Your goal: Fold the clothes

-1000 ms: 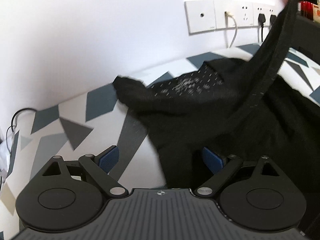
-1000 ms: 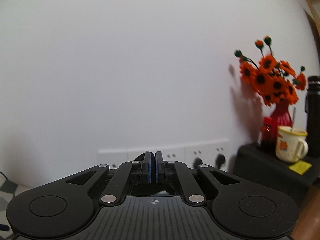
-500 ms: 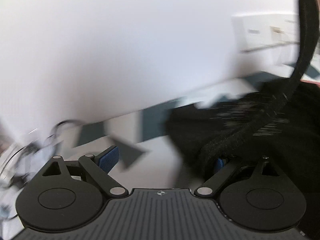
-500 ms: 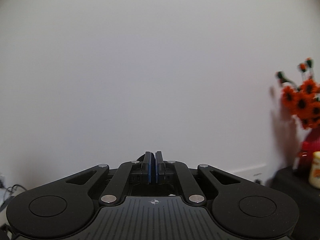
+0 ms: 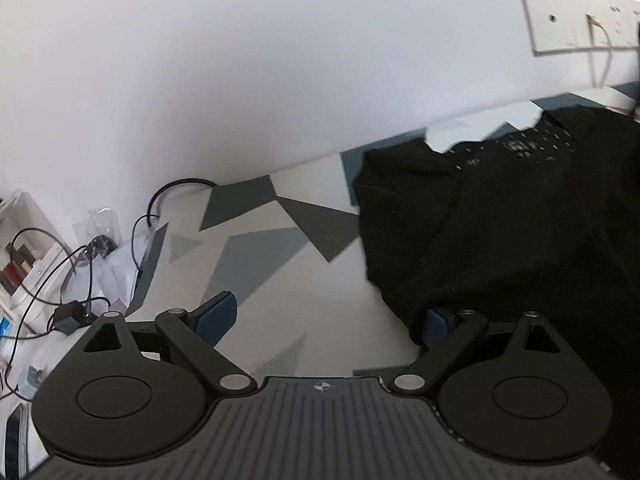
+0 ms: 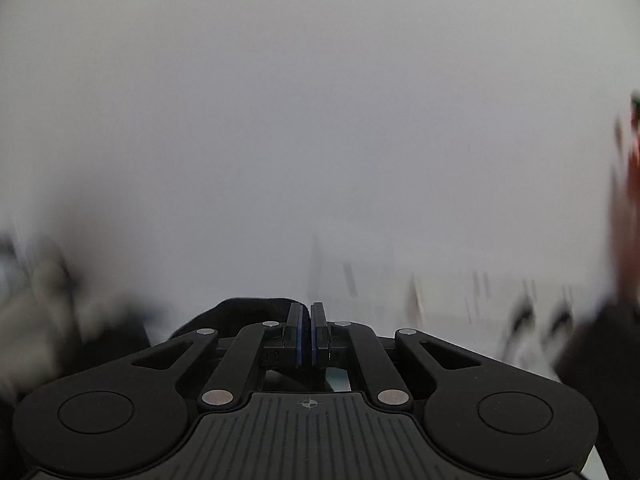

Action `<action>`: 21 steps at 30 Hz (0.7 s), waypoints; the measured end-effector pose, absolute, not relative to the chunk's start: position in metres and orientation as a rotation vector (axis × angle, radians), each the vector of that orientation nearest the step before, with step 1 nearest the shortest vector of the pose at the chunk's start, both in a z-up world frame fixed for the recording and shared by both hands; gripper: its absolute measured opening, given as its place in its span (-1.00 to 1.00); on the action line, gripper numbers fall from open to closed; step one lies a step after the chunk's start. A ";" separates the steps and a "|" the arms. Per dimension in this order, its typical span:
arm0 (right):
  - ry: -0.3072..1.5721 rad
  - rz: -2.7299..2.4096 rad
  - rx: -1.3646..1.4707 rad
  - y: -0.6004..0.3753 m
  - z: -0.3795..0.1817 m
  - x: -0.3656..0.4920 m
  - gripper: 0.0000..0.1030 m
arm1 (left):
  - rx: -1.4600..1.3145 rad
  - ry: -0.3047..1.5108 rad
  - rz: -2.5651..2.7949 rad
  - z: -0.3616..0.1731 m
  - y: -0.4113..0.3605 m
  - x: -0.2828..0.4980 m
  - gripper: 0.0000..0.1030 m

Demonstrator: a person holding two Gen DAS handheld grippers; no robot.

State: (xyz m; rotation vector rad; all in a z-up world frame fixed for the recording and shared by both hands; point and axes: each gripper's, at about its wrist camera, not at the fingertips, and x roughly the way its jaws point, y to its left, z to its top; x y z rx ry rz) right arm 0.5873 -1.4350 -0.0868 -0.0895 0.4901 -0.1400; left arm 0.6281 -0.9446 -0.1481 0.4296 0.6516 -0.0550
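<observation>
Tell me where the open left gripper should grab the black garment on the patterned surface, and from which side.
Probably the loose near-left edge of the black garment, where it ends on the bare patterned surface. The left gripper is open, its right pad already at that hem, so slide in from the left along the surface: the fabric lies flat there, with a free edge.

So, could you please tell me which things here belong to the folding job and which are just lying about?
Job: black garment; patterned cloth beneath it; left gripper; right gripper.

Lying about: tangled cables; wall sockets.
</observation>
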 end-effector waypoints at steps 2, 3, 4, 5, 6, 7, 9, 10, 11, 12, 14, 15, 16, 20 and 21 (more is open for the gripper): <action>0.551 -0.171 -0.075 -1.444 -0.105 0.584 -0.93 | 0.447 0.661 -0.090 -0.148 -0.946 0.625 0.82; 0.579 -0.187 -0.066 -1.449 -0.114 0.582 -0.93 | 0.451 0.666 -0.116 -0.147 -0.946 0.623 0.82; 0.606 -0.202 -0.057 -1.453 -0.122 0.580 -0.93 | 0.455 0.669 -0.144 -0.144 -0.947 0.621 0.83; 0.614 -0.217 -0.044 -1.459 -0.124 0.581 -0.93 | 0.451 0.672 -0.181 -0.140 -0.945 0.618 0.83; 0.617 -0.222 -0.031 -1.460 -0.124 0.580 -0.93 | 0.441 0.676 -0.225 -0.135 -0.943 0.614 0.83; 0.619 -0.225 -0.018 -1.460 -0.125 0.578 -0.92 | 0.431 0.678 -0.270 -0.129 -0.941 0.610 0.83; 0.624 -0.223 0.010 -1.462 -0.125 0.574 -0.88 | 0.401 0.682 -0.357 -0.117 -0.936 0.602 0.83; 0.626 -0.217 0.025 -1.463 -0.125 0.573 -0.86 | 0.364 0.679 -0.394 -0.109 -0.931 0.600 0.83; 0.625 -0.217 0.039 -1.465 -0.126 0.571 -0.86 | 0.314 0.675 -0.426 -0.101 -0.925 0.600 0.83; 0.623 -0.217 0.052 -1.466 -0.128 0.568 -0.85 | 0.259 0.676 -0.441 -0.094 -0.921 0.606 0.83; 0.627 -0.225 0.088 -1.471 -0.131 0.566 -0.83 | 0.152 0.694 -0.439 -0.085 -0.916 0.626 0.83; 0.628 -0.230 0.104 -1.471 -0.130 0.564 -0.82 | 0.098 0.716 -0.418 -0.087 -0.914 0.643 0.83; 0.627 -0.238 0.130 -1.472 -0.129 0.562 -0.76 | 0.042 0.740 -0.391 -0.091 -0.913 0.662 0.71; 0.572 -0.271 0.306 -1.470 -0.117 0.552 -0.43 | -0.217 0.924 -0.316 -0.115 -0.908 0.731 -0.07; 0.552 -0.279 0.357 -1.470 -0.113 0.549 -0.40 | -0.282 0.971 -0.299 -0.122 -0.906 0.742 -0.19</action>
